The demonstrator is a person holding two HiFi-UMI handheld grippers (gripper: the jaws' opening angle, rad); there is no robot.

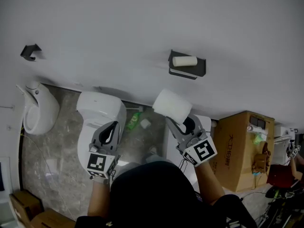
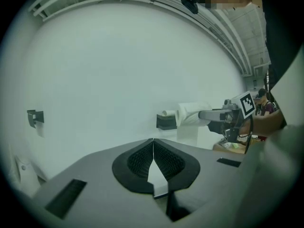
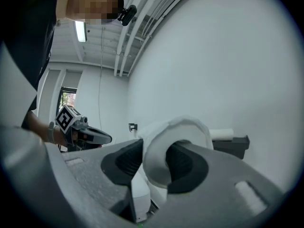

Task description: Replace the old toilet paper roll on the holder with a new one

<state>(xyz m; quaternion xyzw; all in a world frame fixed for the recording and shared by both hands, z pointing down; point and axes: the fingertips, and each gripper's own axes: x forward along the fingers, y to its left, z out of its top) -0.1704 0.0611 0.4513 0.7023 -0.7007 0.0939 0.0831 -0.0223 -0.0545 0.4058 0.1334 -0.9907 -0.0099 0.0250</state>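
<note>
A black holder [image 1: 195, 68] on the white wall carries the old roll [image 1: 184, 61], a thin, nearly bare tube. Below it, my right gripper [image 1: 174, 115] is shut on a full white new roll [image 1: 172, 104], a short way from the wall. The right gripper view shows the new roll [image 3: 176, 133] squeezed between the pads, with the holder [image 3: 233, 145] and old roll [image 3: 222, 134] just beyond to the right. My left gripper [image 1: 109, 128] hangs over the toilet, shut and empty; its jaws [image 2: 153, 148] meet tip to tip. From there the holder [image 2: 166, 122] lies ahead to the right.
A white toilet [image 1: 97, 109] stands below my left gripper and a white urinal [image 1: 39, 109] at far left. A black hook [image 1: 30, 51] sits on the wall upper left. A green bottle [image 1: 134, 121] lies on the floor. A cardboard box [image 1: 244, 144] stands at right.
</note>
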